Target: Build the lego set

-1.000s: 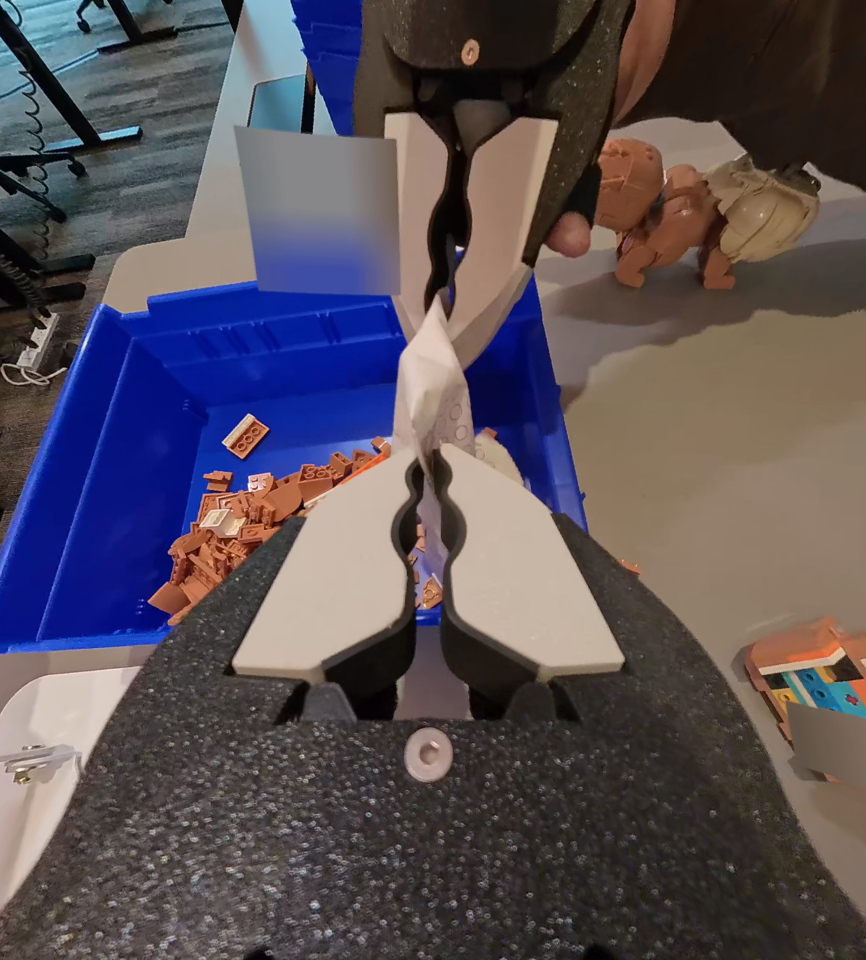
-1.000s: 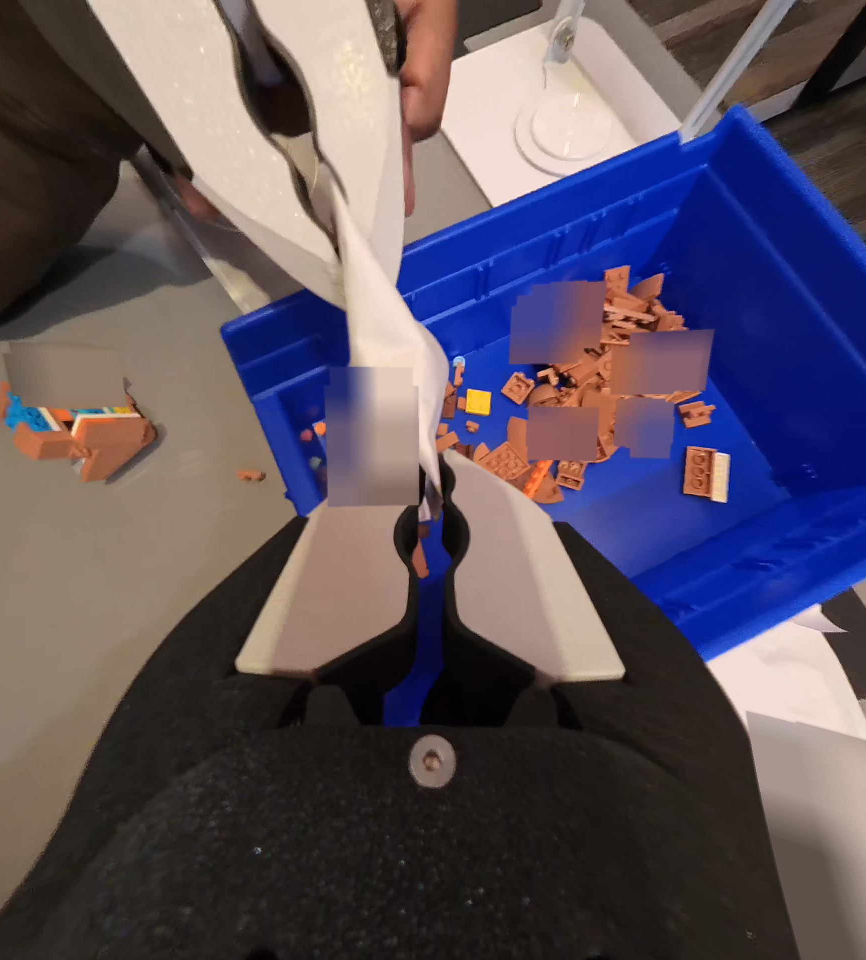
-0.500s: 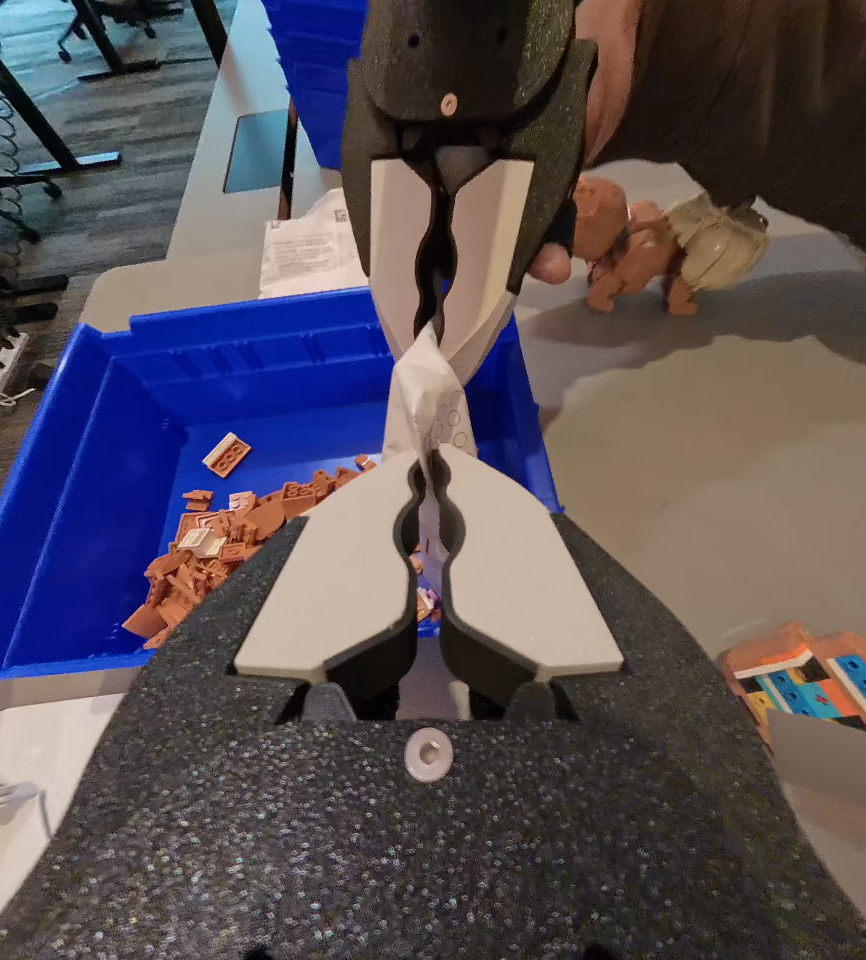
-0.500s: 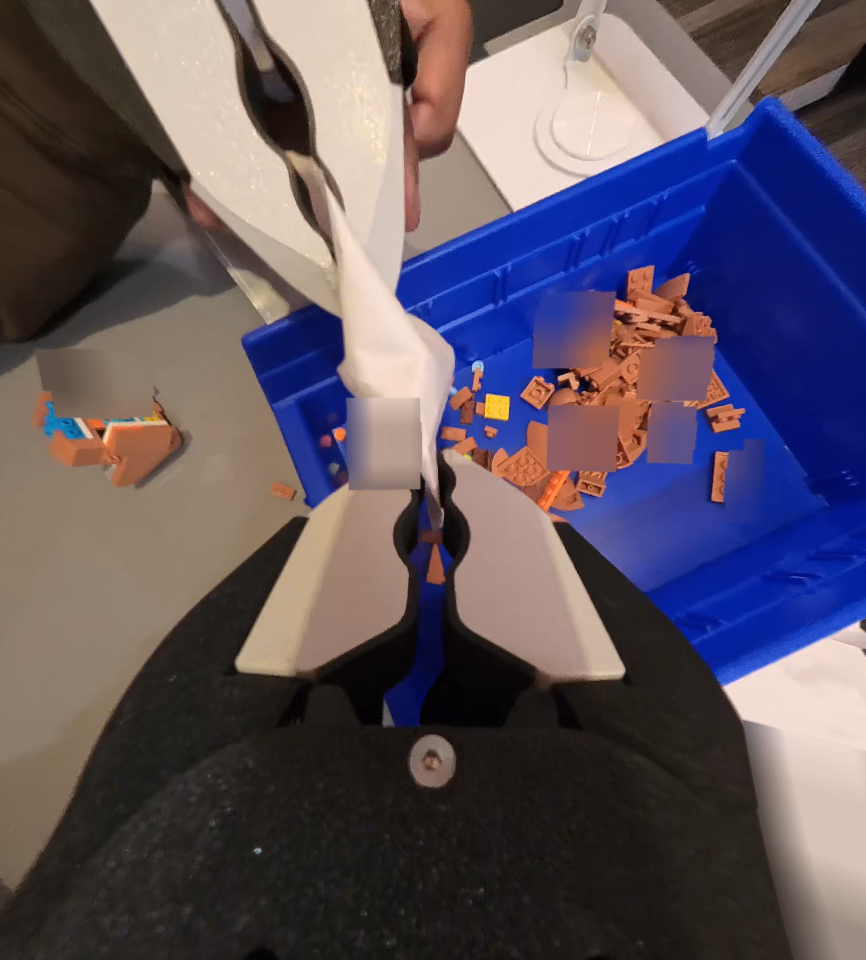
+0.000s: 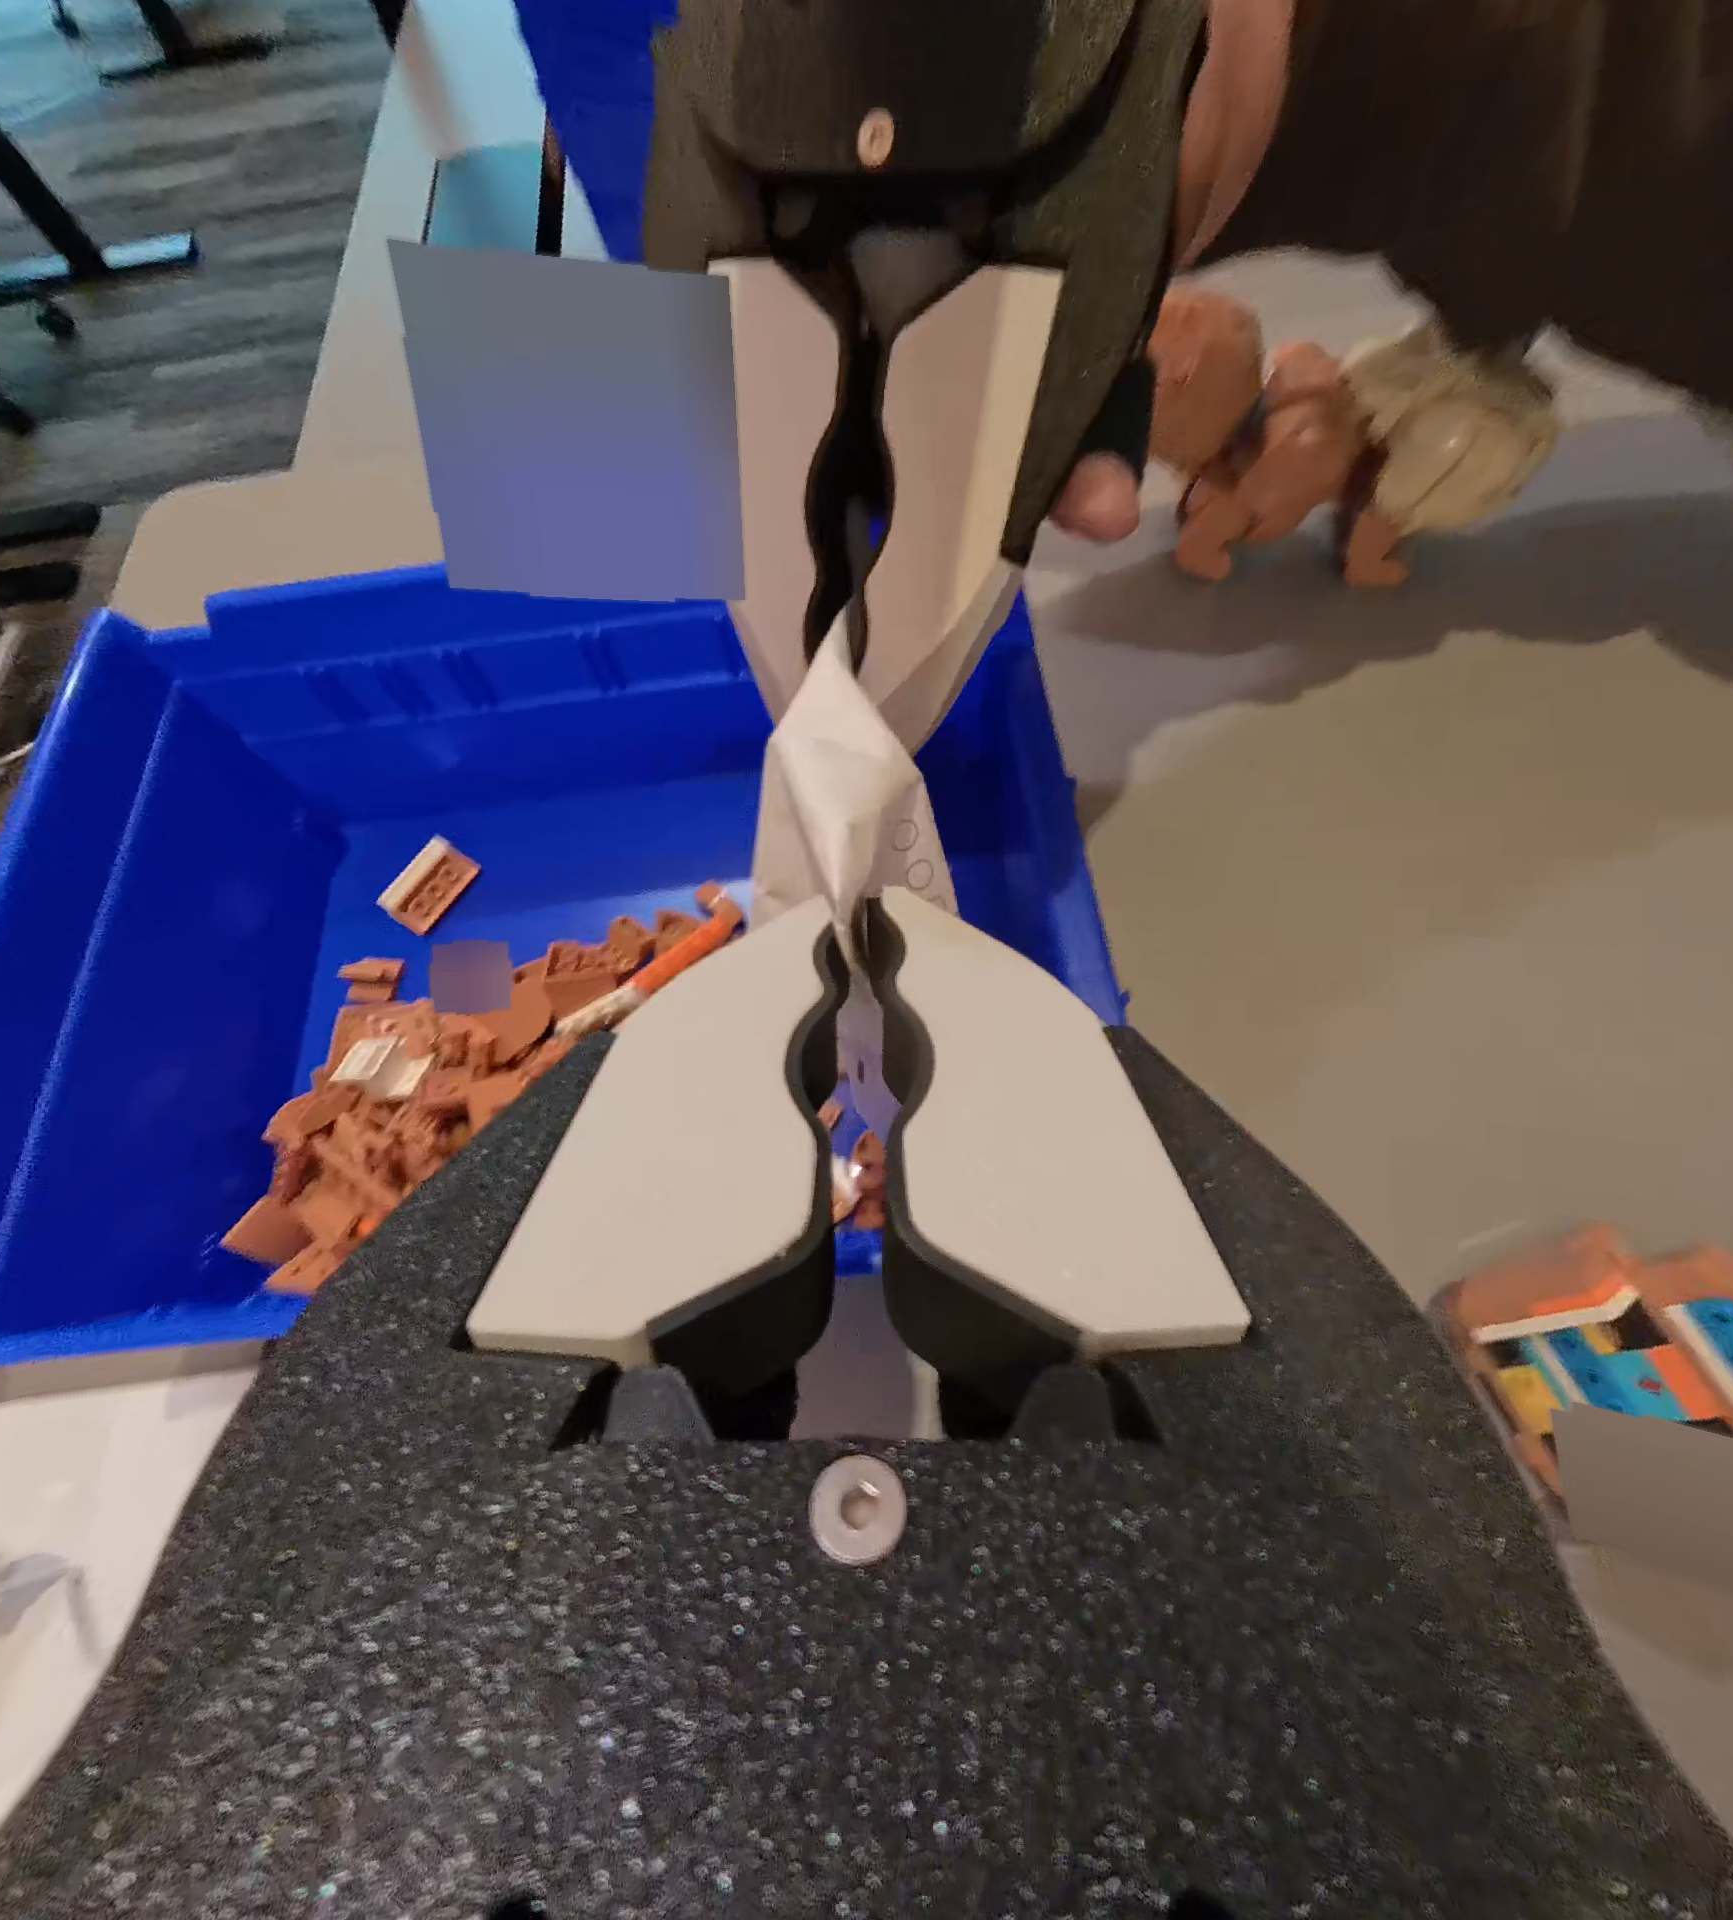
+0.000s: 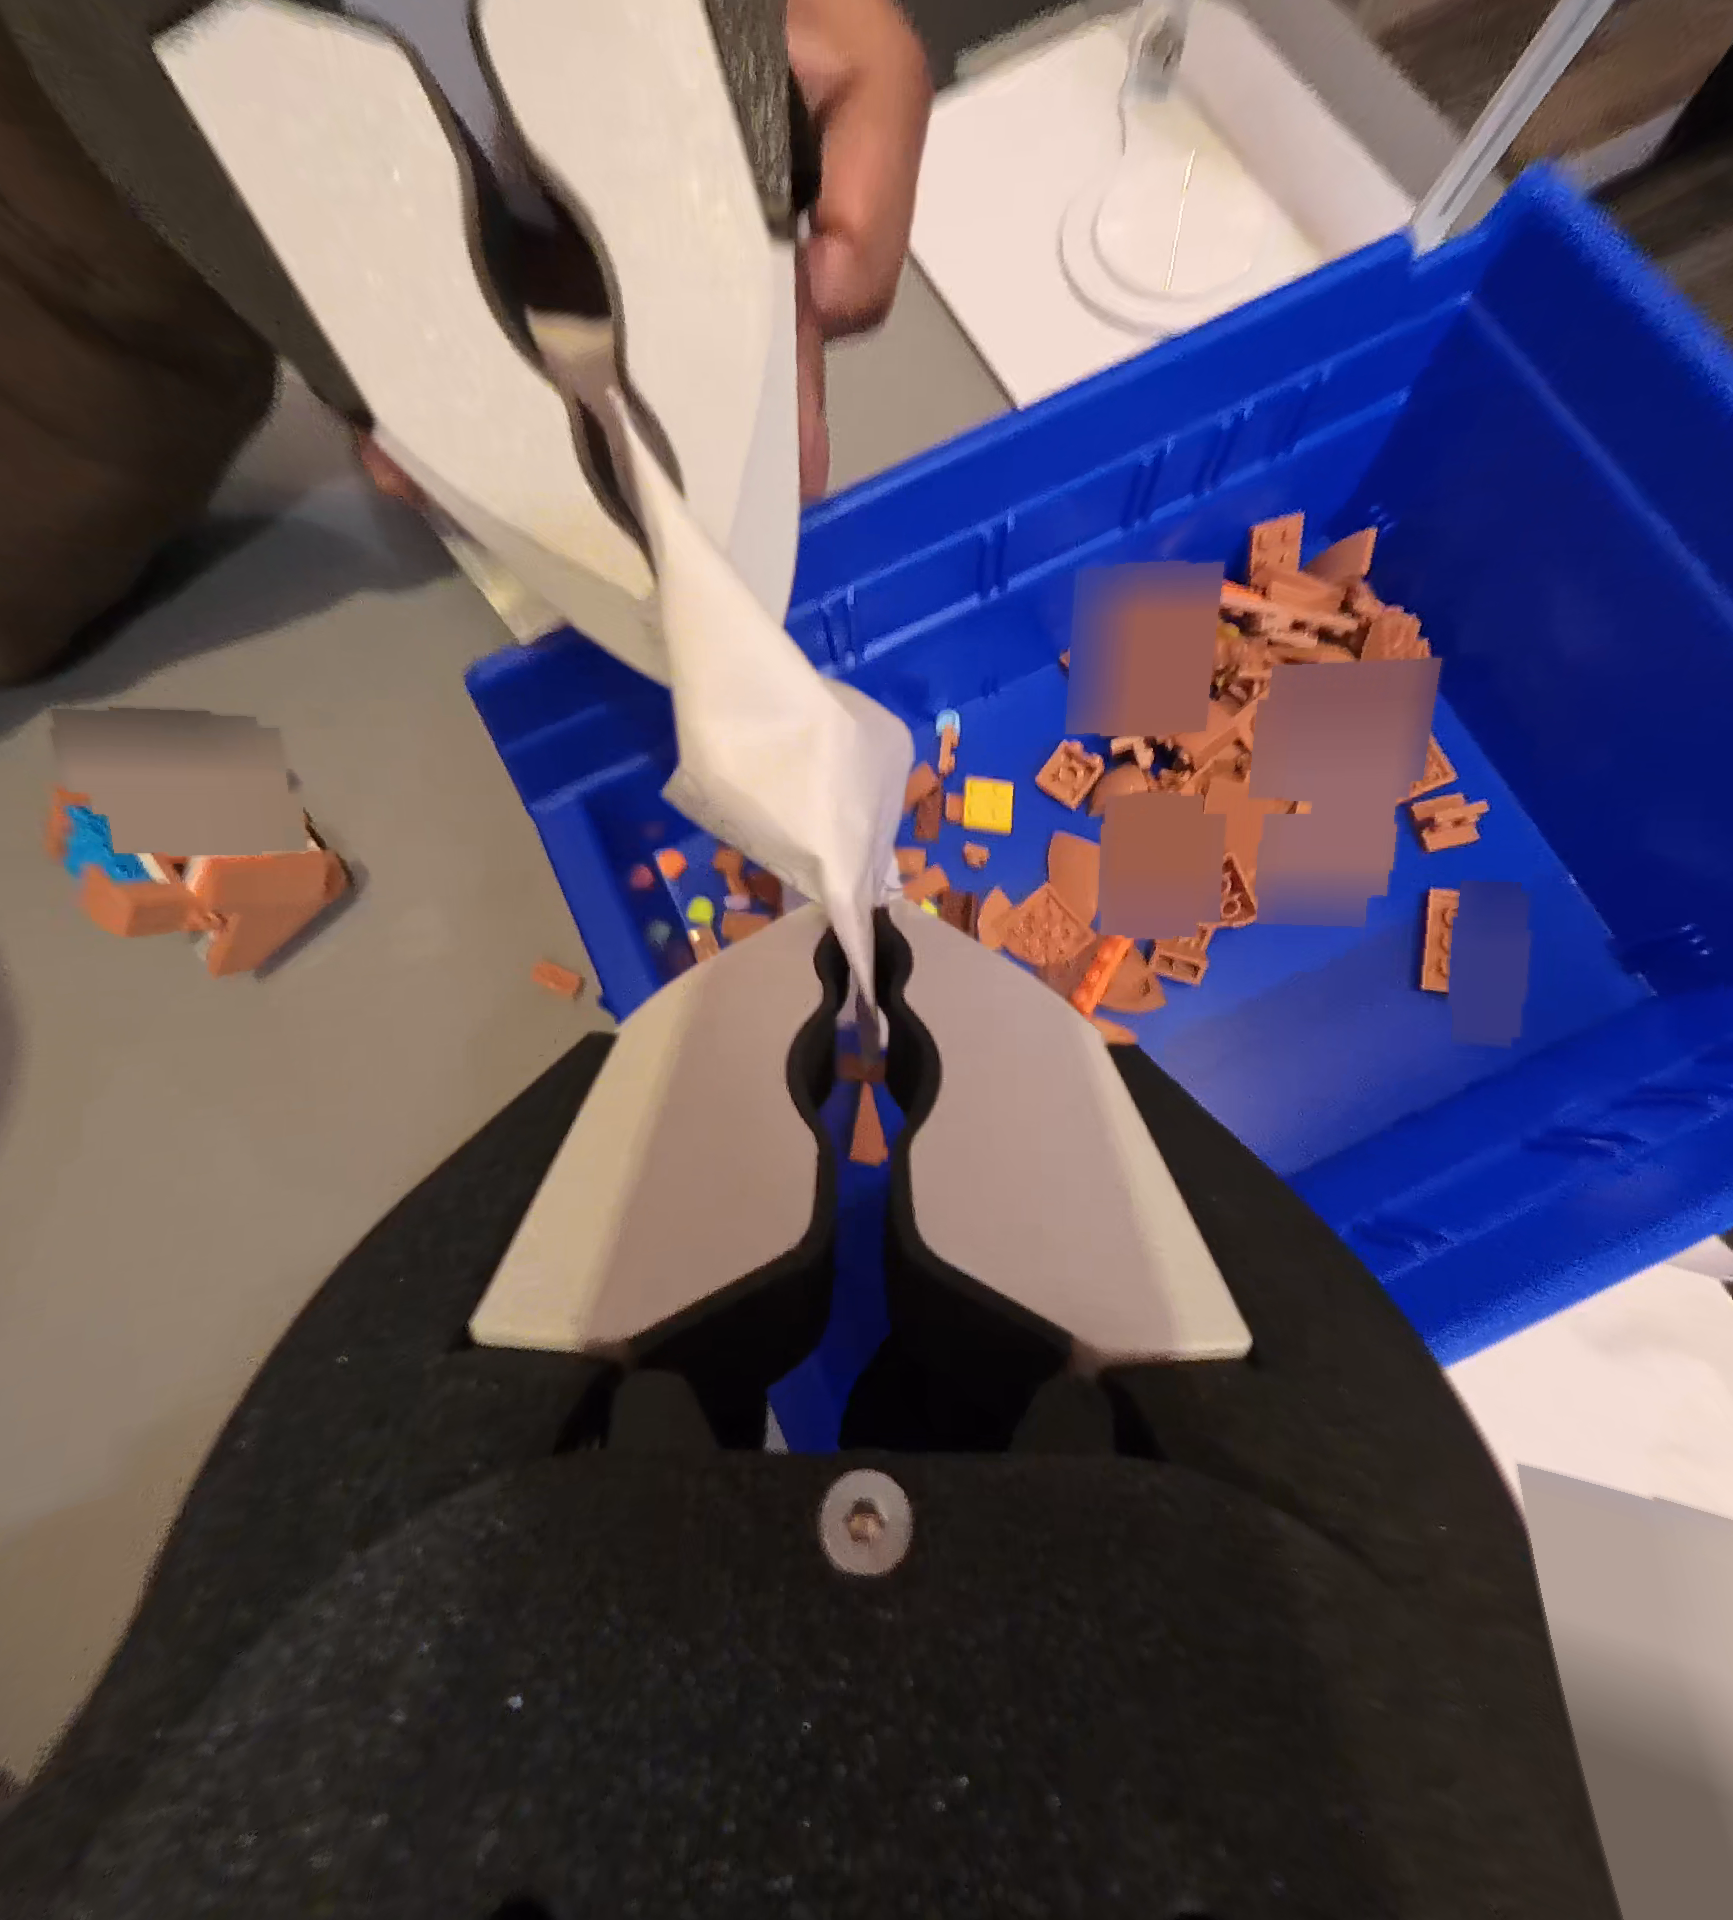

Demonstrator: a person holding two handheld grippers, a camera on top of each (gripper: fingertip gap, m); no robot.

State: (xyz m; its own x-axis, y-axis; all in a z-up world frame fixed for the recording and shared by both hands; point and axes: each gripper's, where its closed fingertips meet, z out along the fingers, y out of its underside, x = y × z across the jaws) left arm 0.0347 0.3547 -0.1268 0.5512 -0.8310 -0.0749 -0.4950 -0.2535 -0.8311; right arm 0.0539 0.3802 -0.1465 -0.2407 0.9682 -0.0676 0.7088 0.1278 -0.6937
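Observation:
A crumpled white paper bag [image 5: 841, 790] is stretched between both grippers above a blue bin [image 5: 114, 935]. My left gripper [image 5: 857, 920] is shut on its near end. My right gripper [image 6: 857, 920] is shut on its other end; it also shows in the left wrist view [image 5: 846, 623], pointing down from above. The bag shows in the right wrist view [image 6: 779, 758], with the left gripper [image 6: 633, 416] above it. Many loose brown lego pieces [image 6: 1246, 727] lie in the bin [image 6: 1620, 644], along with a yellow piece [image 6: 987, 805].
A half-built lego block [image 5: 1651, 1340] in orange, blue and white lies on the grey table [image 5: 1361, 935] beside the bin. A brown and tan built lego animal [image 5: 1361, 436] stands farther back. One loose brown piece [image 6: 557, 977] lies on the table. White paper [image 6: 1651, 1382] lies past the bin. My hands' fingertips stand some 4 cm from each other.
Both grippers stay shut on the bag over the bin. The views have shifted slightly, and the bag looks more twisted and stretched. More small pieces show on the bin floor under it.

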